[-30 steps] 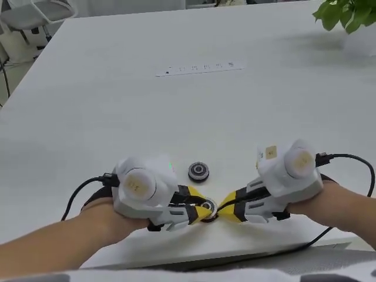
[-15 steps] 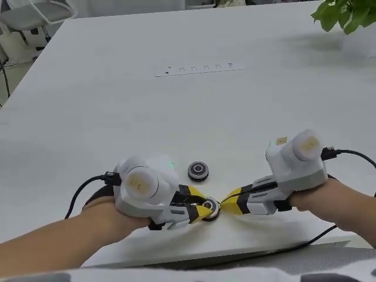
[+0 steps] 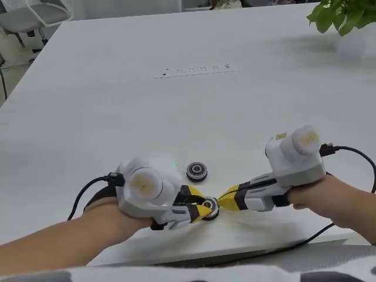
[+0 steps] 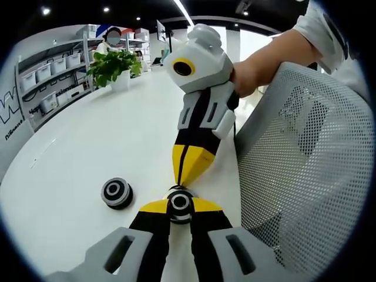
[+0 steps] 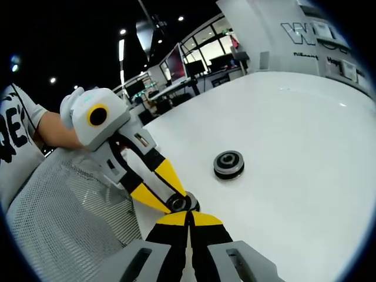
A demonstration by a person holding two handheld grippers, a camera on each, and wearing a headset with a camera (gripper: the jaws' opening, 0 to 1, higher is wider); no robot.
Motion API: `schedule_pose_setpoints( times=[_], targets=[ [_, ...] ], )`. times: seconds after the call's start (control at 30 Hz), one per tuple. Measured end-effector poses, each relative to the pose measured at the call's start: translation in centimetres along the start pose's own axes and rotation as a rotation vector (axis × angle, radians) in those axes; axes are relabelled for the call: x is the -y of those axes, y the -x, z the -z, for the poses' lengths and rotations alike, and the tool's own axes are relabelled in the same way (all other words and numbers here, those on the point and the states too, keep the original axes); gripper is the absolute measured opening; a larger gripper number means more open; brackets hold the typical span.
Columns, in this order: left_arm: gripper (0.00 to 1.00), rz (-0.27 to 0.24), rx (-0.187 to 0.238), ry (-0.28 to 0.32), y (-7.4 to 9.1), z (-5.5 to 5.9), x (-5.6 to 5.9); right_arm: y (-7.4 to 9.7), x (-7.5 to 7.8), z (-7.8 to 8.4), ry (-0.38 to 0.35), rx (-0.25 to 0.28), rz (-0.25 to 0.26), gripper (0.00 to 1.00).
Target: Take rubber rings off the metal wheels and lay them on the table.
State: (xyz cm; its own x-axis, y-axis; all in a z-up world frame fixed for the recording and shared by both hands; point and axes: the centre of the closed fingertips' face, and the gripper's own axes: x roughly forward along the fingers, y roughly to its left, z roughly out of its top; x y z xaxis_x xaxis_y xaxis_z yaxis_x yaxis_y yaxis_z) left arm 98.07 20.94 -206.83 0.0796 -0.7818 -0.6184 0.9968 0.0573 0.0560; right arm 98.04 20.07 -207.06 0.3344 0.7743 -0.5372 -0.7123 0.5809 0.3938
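Note:
A small metal wheel [image 3: 210, 207] with a black rubber ring is held just above the white table [image 3: 176, 117] near its front edge. My left gripper [image 3: 202, 209] is shut on this wheel [image 4: 179, 202], its yellow jaws on either side. My right gripper [image 3: 222, 205] comes from the right with its jaws shut, and its tips meet the wheel's rim [image 5: 179, 202]. Whether they pinch the ring I cannot tell. In the left gripper view the right gripper [image 4: 183, 179] points down at the wheel. A second wheel [image 3: 197, 171] [image 4: 116, 192] [image 5: 228, 164] lies flat on the table just beyond.
A white power strip [image 3: 197, 70] lies mid-table and a green plant [image 3: 341, 14] stands at the far right corner. Cables trail from both grippers. A grey mesh chair back [image 4: 294, 164] [image 5: 64, 217] stands right at the table's front edge.
My right gripper has swung out to the right and lifted at its body, while its tips stay at the wheel. The left gripper keeps its hold in place.

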Motion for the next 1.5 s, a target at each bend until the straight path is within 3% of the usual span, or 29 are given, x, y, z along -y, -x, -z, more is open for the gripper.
schedule_pose_setpoints(
  times=[0.57,0.63,0.67,0.7,0.73,0.83,1.33,1.5],
  targets=[
    [0.08,-0.006,-0.011,0.001,0.0,0.1,-0.1,-0.4,-0.9,-0.4,0.009,0.001,-0.038,0.0],
    [0.08,-0.006,-0.011,0.001,0.0,0.1,-0.1,-0.6,-1.6,-0.7,0.013,0.011,-0.066,0.0],
    [0.08,-0.007,-0.009,0.002,-0.1,0.0,-0.1,-0.8,-3.2,-1.3,0.008,0.032,-0.15,0.0],
    [0.08,-0.007,-0.014,0.008,-0.1,0.2,-0.2,-0.9,-1.9,-2.1,0.049,0.062,-0.066,0.0],
    [0.08,-0.008,-0.01,0.007,-0.1,0.2,-0.2,-0.8,-2.3,-1.2,0.06,0.015,-0.079,0.0],
    [0.08,-0.009,-0.009,0.009,-0.1,0.1,-0.2,-0.9,-1.8,-0.6,0.063,0.007,-0.067,0.0],
    [0.09,-0.001,-0.007,0.004,-0.3,-0.1,-0.2,-0.3,-0.6,-0.7,0.052,0.034,-0.04,0.0],
    [0.14,0.004,-0.016,0.015,0.0,-0.3,-0.5,-0.2,-0.5,-1.0,0.05,0.044,-0.036,0.0]
  ],
)
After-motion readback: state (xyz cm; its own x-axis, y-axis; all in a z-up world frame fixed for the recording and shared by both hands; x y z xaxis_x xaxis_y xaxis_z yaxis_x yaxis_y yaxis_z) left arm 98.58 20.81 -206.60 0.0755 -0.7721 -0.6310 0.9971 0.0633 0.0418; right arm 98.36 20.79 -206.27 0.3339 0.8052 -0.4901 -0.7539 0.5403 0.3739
